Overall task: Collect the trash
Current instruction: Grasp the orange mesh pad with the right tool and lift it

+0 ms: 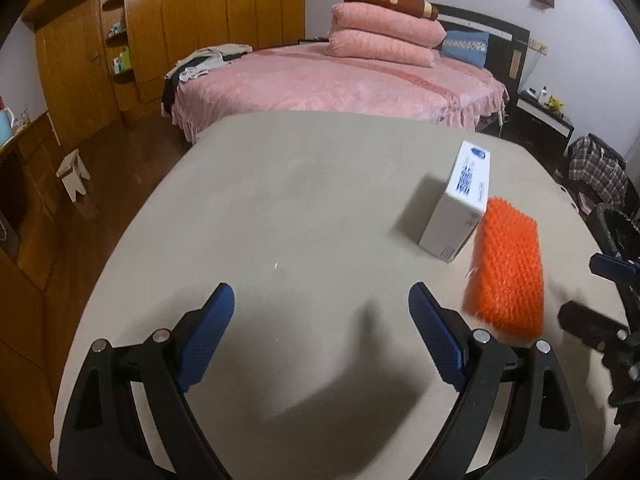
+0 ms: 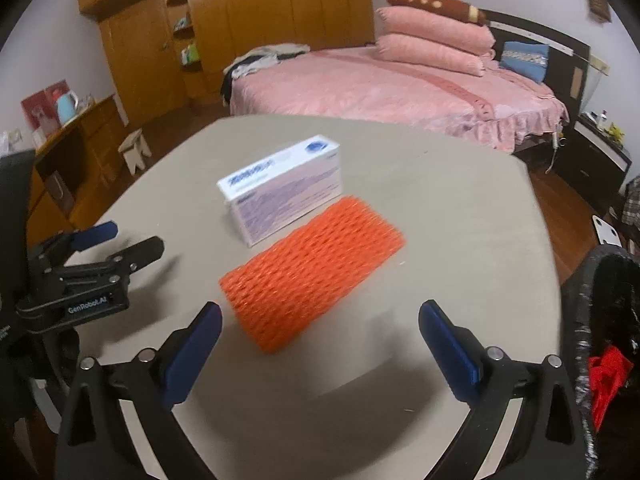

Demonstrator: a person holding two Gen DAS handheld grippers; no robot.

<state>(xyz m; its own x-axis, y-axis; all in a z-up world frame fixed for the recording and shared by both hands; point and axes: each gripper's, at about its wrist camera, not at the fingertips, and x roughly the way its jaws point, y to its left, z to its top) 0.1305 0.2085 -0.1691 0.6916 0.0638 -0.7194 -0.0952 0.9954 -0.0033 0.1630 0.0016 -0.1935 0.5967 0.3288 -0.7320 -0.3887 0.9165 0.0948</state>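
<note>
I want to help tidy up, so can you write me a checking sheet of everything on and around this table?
Surface: round beige table, mostly bare.
Job's things: orange foam mesh sleeve lying flat; white cardboard box with blue print right behind it, whether touching cannot be told. Black-lined trash bin beside the table's right edge, something red inside.
Clutter: a tiny white speck on the table.
Grippers: left gripper open, over bare table; right gripper open, nothing held, sleeve just ahead of it.
Cables: a white cord hanging at the bed's corner.
Surroundings: pink bed with stacked pillows, wooden wardrobe, small white stool.
</note>
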